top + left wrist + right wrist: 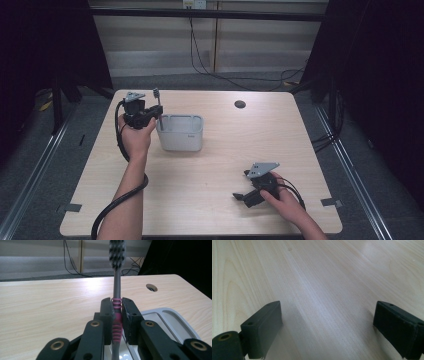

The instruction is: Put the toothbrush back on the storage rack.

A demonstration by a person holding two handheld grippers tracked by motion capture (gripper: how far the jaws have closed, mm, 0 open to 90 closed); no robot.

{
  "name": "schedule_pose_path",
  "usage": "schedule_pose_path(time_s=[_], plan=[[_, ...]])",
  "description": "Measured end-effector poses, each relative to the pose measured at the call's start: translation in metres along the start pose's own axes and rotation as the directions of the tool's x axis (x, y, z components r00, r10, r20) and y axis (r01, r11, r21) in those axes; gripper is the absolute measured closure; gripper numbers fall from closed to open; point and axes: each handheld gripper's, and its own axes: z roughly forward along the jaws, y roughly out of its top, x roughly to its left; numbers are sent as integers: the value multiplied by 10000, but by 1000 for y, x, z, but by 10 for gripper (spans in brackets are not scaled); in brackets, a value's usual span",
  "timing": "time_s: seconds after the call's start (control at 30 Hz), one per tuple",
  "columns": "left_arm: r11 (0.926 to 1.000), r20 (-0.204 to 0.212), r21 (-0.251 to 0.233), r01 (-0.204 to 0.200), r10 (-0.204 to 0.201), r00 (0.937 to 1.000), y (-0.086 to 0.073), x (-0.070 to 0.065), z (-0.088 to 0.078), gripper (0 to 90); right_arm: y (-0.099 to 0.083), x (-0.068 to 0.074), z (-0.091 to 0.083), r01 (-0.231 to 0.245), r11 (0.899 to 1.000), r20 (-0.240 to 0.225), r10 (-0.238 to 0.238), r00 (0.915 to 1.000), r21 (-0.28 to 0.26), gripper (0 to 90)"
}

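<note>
A grey toothbrush (117, 287) with pink grip rings and dark bristles stands upright, head up, clamped between the pads of my left gripper (117, 315). From above, the left gripper (159, 116) holds the toothbrush (158, 100) at the left rim of a grey plastic bin (181, 140), handle end pointing down toward the bin. The bin's rim (172, 317) lies just below and to the right of the jaws. My right gripper (241, 186) rests low on the table near the front right, jaws wide apart. Bare wood lies between its two pads (265, 325).
The light wooden table (220, 170) has a round cable hole (240, 104) at the back right. Black cables trail from both grippers. Dark curtains and metal rails flank the table; cables run along the floor behind it.
</note>
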Motion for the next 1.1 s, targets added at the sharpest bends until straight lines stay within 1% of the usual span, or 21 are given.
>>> schedule_pose_path(time_s=[0.5,0.63,1.1], plan=[[9998,25,13,174,-174,9998,-12,-4,7,797,0,0,0,3,10000,0,-3,10000,0,78],[9999,-26,80,80,-80,10000,-15,-3,7,797,0,0,0,4,10000,2,-4,10000,0,78],[9999,-157,160,-40,42,9999,-22,-1,6,795,0,0,0,0,10000,0,0,10000,0,78]])
